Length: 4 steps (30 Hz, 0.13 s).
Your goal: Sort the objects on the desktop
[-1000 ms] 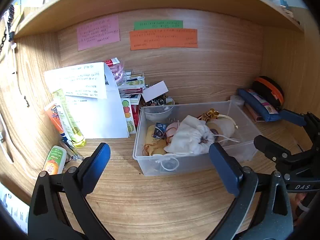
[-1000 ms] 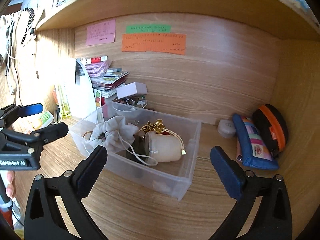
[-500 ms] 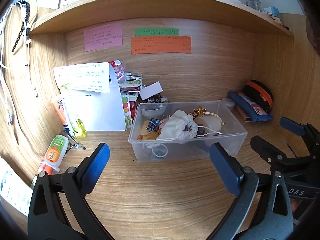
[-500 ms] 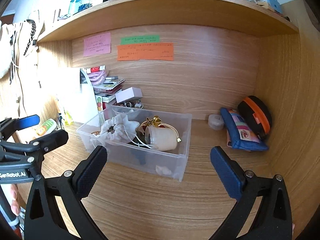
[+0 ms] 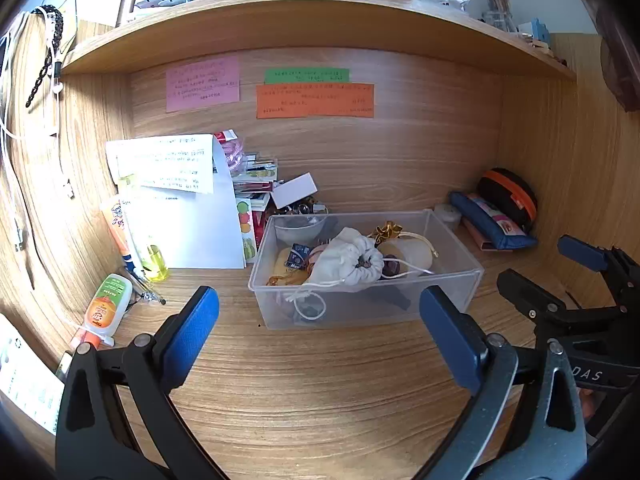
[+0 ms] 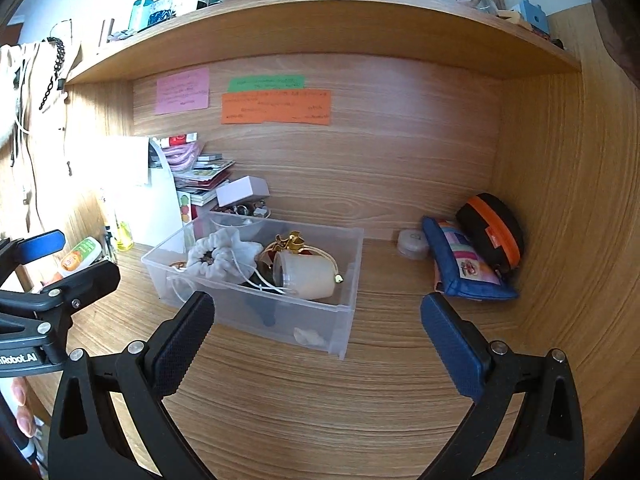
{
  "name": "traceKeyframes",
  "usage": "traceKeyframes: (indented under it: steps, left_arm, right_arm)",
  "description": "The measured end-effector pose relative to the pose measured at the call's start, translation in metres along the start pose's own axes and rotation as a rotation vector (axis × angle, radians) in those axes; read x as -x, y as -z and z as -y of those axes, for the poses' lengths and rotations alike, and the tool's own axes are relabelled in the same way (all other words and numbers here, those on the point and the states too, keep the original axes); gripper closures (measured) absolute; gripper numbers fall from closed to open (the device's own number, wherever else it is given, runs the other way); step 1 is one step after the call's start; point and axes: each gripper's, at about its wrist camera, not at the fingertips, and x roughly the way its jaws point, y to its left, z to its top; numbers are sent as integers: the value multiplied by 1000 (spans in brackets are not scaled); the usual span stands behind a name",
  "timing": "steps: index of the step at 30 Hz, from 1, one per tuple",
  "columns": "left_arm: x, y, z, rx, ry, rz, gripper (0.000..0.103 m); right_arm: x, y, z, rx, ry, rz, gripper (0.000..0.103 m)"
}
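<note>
A clear plastic bin (image 5: 460,276) stands on the wooden desk. It holds a white drawstring pouch (image 5: 352,260), a cream cylinder (image 5: 408,252) with a gold cord and other small items. The bin (image 6: 344,320) and the pouch (image 6: 224,252) also show in the right wrist view. My left gripper (image 5: 320,340) is open and empty, well in front of the bin. My right gripper (image 6: 316,344) is open and empty, in front of the bin's right end.
A blue pencil case (image 6: 464,268), a black and orange case (image 6: 492,232) and a small white round box (image 6: 412,242) sit at the right wall. Papers (image 5: 180,200), tubes (image 5: 106,308) and stacked books (image 5: 252,184) stand at the left. A shelf hangs overhead.
Both grippers have drawn back from the bin and risen, so the bin looks smaller and the upper shelf has come into view. Both stayed open and empty.
</note>
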Motion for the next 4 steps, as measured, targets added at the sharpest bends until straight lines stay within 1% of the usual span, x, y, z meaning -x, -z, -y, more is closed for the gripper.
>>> traceKeyframes:
  steps: [4]
  left_arm:
    - [-2,-2,-1,6,-4,-4,1]
  right_arm:
    - [0,-1,1,0,-4,6,0]
